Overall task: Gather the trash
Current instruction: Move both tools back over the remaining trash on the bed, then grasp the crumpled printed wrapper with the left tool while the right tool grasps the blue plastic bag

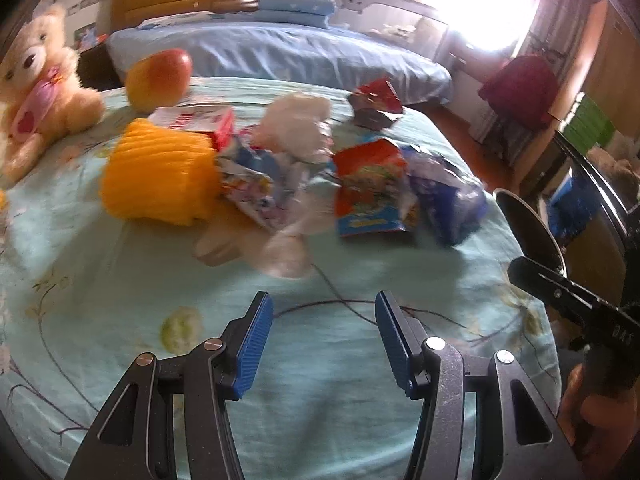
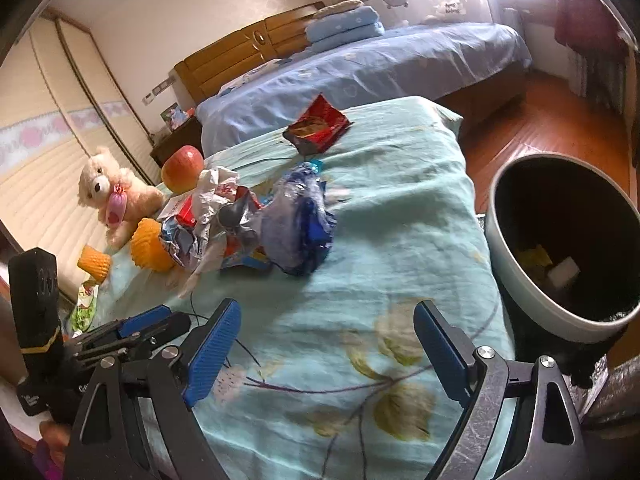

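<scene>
Your left gripper hangs over the teal floral bedspread with its blue pads partly apart and nothing between them. Your right gripper stands wider open, also empty, above the printed flowers of the same cover.

Take the apple as your landmark. The trash lies in a heap just in front of it, toward you: a crumpled white and silver wrapper nearest the apple, a red and blue snack packet in the middle of the heap, and a blue crinkled plastic bag on the side of the heap farthest from the apple. A red snack bag lies apart from the heap, well to the right of the apple near the far edge of the cover. An orange foam fruit sleeve rests just below the apple, touching the heap. The teddy bear sits just left of the apple.

The trash bin stands on the floor beside the bed, far right of the apple, with a few scraps inside.
</scene>
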The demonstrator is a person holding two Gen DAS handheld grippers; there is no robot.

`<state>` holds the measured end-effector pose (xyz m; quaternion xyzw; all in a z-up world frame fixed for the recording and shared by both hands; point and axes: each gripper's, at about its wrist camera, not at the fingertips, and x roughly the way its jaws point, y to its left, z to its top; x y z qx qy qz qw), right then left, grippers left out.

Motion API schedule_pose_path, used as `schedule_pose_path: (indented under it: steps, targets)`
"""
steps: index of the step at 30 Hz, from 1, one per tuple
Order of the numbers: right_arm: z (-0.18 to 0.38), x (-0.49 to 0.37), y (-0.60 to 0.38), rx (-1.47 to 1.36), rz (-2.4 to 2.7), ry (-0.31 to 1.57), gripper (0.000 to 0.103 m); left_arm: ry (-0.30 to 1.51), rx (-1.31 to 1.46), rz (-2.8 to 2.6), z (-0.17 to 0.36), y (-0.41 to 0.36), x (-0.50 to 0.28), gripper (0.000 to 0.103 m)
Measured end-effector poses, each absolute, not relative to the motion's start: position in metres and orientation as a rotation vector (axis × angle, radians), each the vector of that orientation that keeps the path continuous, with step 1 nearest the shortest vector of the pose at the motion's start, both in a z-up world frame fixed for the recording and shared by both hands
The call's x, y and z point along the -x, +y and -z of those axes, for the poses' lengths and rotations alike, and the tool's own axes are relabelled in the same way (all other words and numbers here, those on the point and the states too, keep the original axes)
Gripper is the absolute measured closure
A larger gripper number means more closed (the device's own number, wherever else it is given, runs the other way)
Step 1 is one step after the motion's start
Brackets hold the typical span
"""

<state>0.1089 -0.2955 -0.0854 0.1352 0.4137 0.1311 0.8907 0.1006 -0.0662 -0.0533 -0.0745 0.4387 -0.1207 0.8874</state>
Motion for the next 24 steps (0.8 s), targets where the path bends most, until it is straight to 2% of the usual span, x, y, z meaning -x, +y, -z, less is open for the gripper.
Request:
schedule_pose_path:
  steps: [14, 21, 22, 23, 24]
  targets:
    - [0.086, -0.137, -0.271, -0.198, -0.243, 0.847, 0.015, 0.915, 0.197, 0.118, 0.061, -0.051, -0.145, 0.047]
    - [0.093, -0.159, -0.258, -0.184, -0.247, 0.87, 0.031, 0.912, 0.238, 0.072, 0.069, -0.052, -0.174, 0.048]
    - [0.094, -0.161, -0.257, -0.185, -0.248, 0.875, 0.034, 0.915, 0.244, 0.072, 0.071, -0.052, -0.177, 0.05]
    - [0.095, -0.163, -0.256, -0.186, -0.249, 0.88, 0.045, 0.913, 0.249, 0.073, 0.072, -0.053, -0.179, 0.057]
    - [0.097, -0.164, -0.254, -0.184, -0.25, 0.888, 0.057, 0.91, 0.254, 0.084, 0.072, -0.053, -0.18, 0.078]
